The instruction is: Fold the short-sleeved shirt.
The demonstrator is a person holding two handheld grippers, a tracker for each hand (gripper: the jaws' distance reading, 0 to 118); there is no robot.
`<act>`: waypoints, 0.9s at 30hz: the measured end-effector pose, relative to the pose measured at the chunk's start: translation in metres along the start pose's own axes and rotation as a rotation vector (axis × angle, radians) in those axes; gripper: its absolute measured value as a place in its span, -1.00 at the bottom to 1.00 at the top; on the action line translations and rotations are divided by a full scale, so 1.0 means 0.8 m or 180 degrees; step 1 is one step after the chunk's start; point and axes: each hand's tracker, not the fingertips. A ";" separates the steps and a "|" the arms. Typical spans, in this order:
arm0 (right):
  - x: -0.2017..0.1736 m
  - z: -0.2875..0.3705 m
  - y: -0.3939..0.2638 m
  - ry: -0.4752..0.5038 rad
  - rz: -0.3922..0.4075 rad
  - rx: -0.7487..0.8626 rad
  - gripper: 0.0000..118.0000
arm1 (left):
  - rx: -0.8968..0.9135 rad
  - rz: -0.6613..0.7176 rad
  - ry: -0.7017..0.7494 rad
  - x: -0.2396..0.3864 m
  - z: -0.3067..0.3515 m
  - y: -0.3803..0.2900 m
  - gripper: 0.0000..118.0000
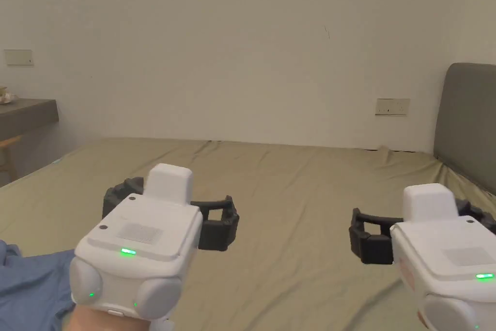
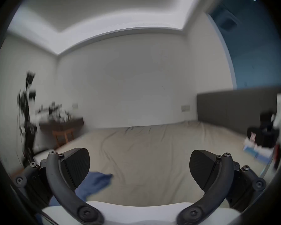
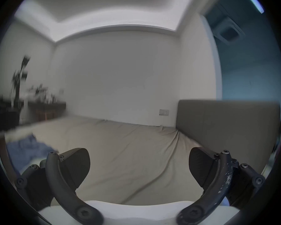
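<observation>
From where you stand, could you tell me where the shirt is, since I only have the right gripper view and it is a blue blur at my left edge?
Observer: The head view shows the blue shirt bunched on the bed, at the near left, beside the left gripper.
Operator: Thank you. Is the left gripper holding it?
Observer: No. In the left gripper view its jaws stand wide apart, with the shirt lying below the left-hand one, apart from it.
Operator: And is my own gripper near the cloth?
Observer: In the head view the right gripper hovers over bare sheet, well right of the shirt.
</observation>
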 end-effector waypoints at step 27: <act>0.042 0.011 -0.055 0.0316 -0.1022 0.0059 1.00 | 0.0046 0.1180 0.0147 -0.050 0.013 -0.064 1.00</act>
